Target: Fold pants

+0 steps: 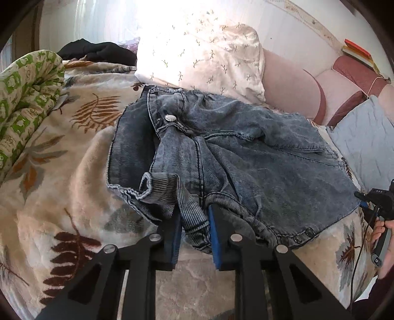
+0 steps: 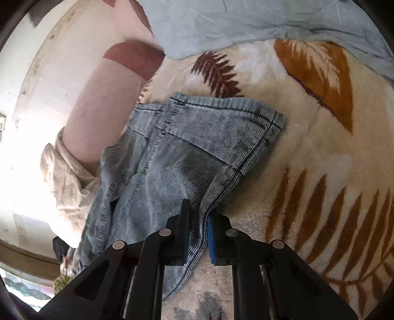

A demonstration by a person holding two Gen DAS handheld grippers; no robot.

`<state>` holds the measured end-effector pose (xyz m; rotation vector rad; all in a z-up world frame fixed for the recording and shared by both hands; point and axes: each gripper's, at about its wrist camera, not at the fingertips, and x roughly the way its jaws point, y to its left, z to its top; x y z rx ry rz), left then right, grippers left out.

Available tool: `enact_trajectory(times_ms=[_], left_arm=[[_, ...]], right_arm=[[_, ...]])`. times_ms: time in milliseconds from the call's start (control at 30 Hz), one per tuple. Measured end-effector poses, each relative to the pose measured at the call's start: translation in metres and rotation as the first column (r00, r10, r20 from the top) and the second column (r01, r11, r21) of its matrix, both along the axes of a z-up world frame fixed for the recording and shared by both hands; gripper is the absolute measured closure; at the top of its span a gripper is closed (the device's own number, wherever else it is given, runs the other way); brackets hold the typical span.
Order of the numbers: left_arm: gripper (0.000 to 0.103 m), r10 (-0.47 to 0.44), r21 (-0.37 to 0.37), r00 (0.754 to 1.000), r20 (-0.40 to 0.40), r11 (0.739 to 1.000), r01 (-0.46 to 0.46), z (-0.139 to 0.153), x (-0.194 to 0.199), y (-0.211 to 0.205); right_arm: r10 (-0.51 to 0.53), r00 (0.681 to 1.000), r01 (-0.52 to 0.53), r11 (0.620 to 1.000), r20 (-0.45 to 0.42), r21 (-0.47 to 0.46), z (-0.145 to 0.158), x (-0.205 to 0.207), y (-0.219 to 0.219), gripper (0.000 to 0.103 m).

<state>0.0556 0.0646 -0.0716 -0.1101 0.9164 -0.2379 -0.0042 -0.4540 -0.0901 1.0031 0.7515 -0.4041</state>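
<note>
Grey-blue denim pants (image 1: pixel 246 157) lie bunched and partly folded on a leaf-patterned blanket (image 1: pixel 61 152), with the metal waist button (image 1: pixel 170 118) facing up. My left gripper (image 1: pixel 194 224) is shut on a near fold of the denim, which fills the gap between its blue pads. My right gripper (image 2: pixel 199 229) is shut on another edge of the pants (image 2: pixel 187 157), with cloth hanging down between its fingers. The right gripper also shows in the left wrist view (image 1: pixel 376 197) at the far right, at the corner of the pants.
A white floral pillow (image 1: pixel 204 56) and a pink headboard (image 1: pixel 290 83) stand behind the pants. A green-patterned quilt (image 1: pixel 22 98) is at the left, dark clothing (image 1: pixel 98 51) behind it. A pale blue cloth (image 2: pixel 246 22) lies at the right of the pants. Books (image 1: pixel 359 53) sit on the headboard.
</note>
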Motion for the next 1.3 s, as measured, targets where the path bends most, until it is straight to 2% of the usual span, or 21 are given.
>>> enact_trajectory(times_ms=[467,733,967,1100,1133,1167,1200,1233,1300], left_arm=[[0.083,0.063,-0.053,0.997,0.038,0.997,-0.061,0.026,-0.024,0.03],[0.083,0.036,-0.043,0.999,0.02,0.998,-0.036,0.021,-0.04,0.034],[0.083,0.022,-0.043,0.999,0.025,0.999,-0.021,0.025,-0.052,0.035],[0.083,0.03,-0.051,0.999,0.015,0.998,-0.03,0.024,-0.051,0.038],[0.083,0.034,-0.061,0.999,0.012,0.998,-0.034,0.024,-0.051,0.04],[0.083,0.037,-0.067,0.999,0.012,0.997,-0.036,0.025,-0.051,0.041],[0.083,0.042,-0.069,0.999,0.015,0.997,-0.041,0.026,-0.051,0.041],[0.083,0.046,-0.068,0.999,0.018,0.997,-0.044,0.027,-0.052,0.042],[0.083,0.054,-0.064,0.998,0.025,0.997,-0.052,0.029,-0.054,0.043]], right_arm=[[0.025,0.994,-0.034,0.996,0.109,0.081,0.03,-0.045,0.012,0.092],[0.045,0.998,-0.05,0.993,0.052,0.107,0.024,-0.049,0.011,0.092],[0.042,0.999,-0.04,0.987,-0.007,0.154,0.004,-0.048,0.003,0.088],[0.042,0.999,-0.035,0.98,-0.034,0.197,-0.014,-0.036,0.001,0.077],[0.042,0.999,-0.035,0.982,-0.032,0.188,-0.014,-0.035,0.001,0.077],[0.041,0.999,-0.036,0.988,-0.031,0.153,-0.011,-0.035,0.002,0.087],[0.039,0.998,-0.035,0.995,-0.041,0.098,-0.005,-0.035,0.003,0.093],[0.037,0.999,-0.035,0.997,-0.031,0.064,0.002,-0.038,0.005,0.094],[0.03,1.0,-0.031,0.998,0.004,0.054,0.011,-0.044,0.006,0.096]])
